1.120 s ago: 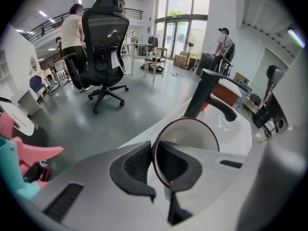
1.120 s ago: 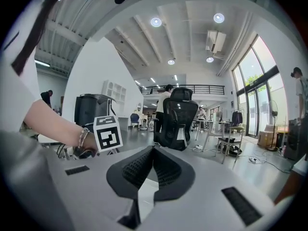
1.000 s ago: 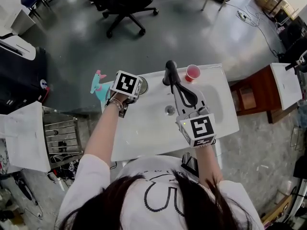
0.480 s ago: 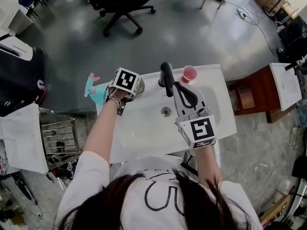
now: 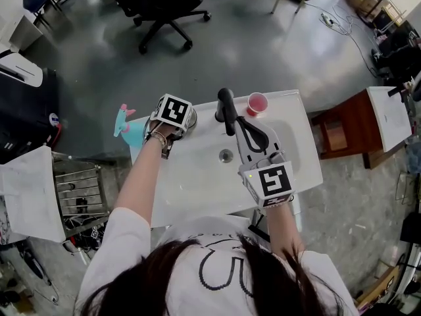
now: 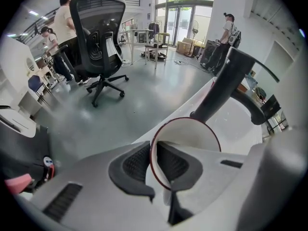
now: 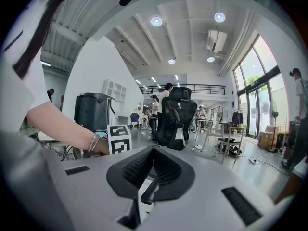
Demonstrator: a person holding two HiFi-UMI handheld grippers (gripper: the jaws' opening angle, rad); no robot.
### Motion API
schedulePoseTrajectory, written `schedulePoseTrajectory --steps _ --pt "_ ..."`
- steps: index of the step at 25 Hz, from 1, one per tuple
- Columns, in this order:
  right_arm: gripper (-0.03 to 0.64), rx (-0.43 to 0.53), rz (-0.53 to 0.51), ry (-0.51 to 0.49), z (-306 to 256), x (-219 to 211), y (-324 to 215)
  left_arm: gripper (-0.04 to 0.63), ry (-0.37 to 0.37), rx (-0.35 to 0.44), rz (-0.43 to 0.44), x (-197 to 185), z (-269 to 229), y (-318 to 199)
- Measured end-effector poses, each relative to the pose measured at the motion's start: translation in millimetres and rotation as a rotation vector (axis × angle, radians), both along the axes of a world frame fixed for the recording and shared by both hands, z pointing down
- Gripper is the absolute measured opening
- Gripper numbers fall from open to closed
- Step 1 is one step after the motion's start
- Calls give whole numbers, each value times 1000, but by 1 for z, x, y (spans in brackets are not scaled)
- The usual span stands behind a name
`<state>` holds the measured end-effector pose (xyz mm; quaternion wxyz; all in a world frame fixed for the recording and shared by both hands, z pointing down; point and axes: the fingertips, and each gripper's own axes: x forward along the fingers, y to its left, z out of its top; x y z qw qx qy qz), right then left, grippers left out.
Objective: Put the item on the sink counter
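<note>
A white bowl with a dark red rim (image 5: 190,120) sits at the back left corner of the white sink counter (image 5: 197,189). My left gripper (image 5: 179,121) points steeply down over it. In the left gripper view the bowl (image 6: 192,131) has its rim between the two pads; the left gripper (image 6: 155,154) has just been opening slightly, and the pads still hug the rim. The black faucet (image 5: 225,107) stands just right of the bowl. My right gripper (image 5: 237,120) hovers over the basin near the faucet, shut and empty, and the right gripper (image 7: 154,154) shows its pads meeting.
A pink cup (image 5: 256,103) stands on the counter's back edge right of the faucet. The drain (image 5: 225,155) lies in the basin. A teal and pink object (image 5: 123,120) sits off the counter's left end. A wire rack (image 5: 82,193) and a wooden cabinet (image 5: 342,133) flank the sink.
My left gripper with the bowl has sunk a little toward the counter's back left corner and nearer the faucet. The right gripper has stayed where it was.
</note>
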<state>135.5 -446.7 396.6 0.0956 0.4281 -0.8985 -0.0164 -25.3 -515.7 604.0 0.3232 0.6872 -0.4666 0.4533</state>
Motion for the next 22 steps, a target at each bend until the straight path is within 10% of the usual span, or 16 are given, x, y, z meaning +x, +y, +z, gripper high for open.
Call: schedulePoseTrajectory --steps 6,11,22 --pt "26 0 2 4 -1 3 2 84 1 20 -17 2 0 0" --pt "26 -2 -10 -1 -3 2 5 287 48 104 -34 4 -15 -7" --pt "26 31 -67 -20 -13 -5 12 291 6 217 -52 -4 -51 11"
